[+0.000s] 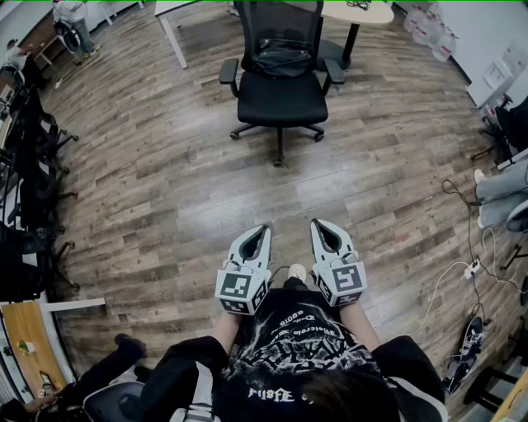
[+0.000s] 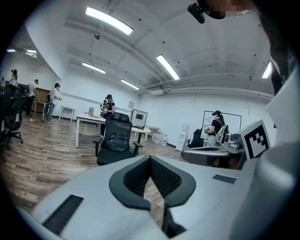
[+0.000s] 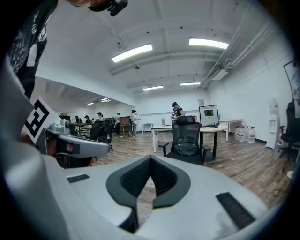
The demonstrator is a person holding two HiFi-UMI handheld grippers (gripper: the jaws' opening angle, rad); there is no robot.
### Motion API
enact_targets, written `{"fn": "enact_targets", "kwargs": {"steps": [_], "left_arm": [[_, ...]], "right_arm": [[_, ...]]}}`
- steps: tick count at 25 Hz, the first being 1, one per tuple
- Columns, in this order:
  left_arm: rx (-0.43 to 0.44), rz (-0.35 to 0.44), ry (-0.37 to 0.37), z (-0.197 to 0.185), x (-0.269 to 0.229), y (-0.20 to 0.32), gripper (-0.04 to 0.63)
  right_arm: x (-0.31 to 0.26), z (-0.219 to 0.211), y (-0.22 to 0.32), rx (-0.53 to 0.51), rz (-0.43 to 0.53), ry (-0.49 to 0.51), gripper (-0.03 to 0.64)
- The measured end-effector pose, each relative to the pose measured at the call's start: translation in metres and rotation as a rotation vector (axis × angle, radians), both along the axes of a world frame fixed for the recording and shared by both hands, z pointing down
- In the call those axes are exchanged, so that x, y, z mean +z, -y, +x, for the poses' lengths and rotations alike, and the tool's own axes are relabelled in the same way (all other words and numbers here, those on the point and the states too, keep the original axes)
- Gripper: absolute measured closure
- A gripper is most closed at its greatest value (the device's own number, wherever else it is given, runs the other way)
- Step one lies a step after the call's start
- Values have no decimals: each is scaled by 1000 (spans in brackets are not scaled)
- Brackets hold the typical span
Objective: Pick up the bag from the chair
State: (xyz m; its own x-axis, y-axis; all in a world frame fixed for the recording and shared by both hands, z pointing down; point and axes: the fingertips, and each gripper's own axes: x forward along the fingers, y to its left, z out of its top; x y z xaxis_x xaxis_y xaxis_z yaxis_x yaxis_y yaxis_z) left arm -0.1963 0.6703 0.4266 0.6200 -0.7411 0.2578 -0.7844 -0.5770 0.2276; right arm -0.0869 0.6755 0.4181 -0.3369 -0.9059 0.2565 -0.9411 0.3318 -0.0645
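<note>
The bag (image 1: 283, 62) is a dark, slumped thing on the seat of the black office chair (image 1: 280, 103), leaning against the mesh backrest near the top middle of the head view. Both gripper views show it small and far off. A wide stretch of wooden floor (image 1: 165, 181) lies between it and the person.

The left hand-held gripper (image 1: 263, 230) and the right hand-held gripper (image 1: 319, 226) are held close to the body at the lower middle of the frame, side by side and tilted a little downward. Each has its jaws pressed together on nothing.

So the job right now is the approach, I'd say. It looks best to walk straight at the front of the seat, where the way in is open. The armrests (image 1: 229, 72) fence the bag on both sides, so a reach from the side would likely bump one.

The jaws should be spread before they arrive, not at the last moment.

From here I can't make out a handle or strap. A raised fold along the bag's top edge seems the likeliest thing to pinch.

The chair stands on casters, so a push into the backrest could roll it toward the table (image 1: 371, 12) behind. A lift upward, with the spare hand-held gripper ready to steady things, seems wiser.
</note>
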Motion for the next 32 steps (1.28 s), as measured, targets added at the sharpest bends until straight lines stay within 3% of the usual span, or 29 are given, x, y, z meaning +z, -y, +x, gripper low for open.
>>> {"fn": "enact_targets", "kwargs": {"steps": [7,16,17,18,21,23,27,30,31,32], "left_arm": [[-14,23,-10,10,-5,13,591],[-9,-11,-26,21,-1,29,591],[-9,-3,-26,23,-3,30,589],[-11,7,-24,24,-5,31,586],[1,16,-20,28,-9,32,440],[4,19,-27,31,-11,33,359],[-17,56,-49,33,-23,36,319],[-49,42,-36,35,-21,41,250],[-60,35,-34,37,-20,42,243],[-71,30,-32,39,-19,43,233]], "right_arm": [[1,7,11,0,9,-15,614],[-3,19,26,-8,11,16,609],[-4,20,27,-14,11,31,585],[-5,20,28,-21,12,43,516],[-8,22,29,-41,20,59,495],[-8,23,29,-59,21,67,366],[-11,29,31,-56,37,70,354],[-12,35,35,-60,44,70,354],[-11,38,37,-64,42,67,339],[-10,41,38,-69,39,63,270]]}}
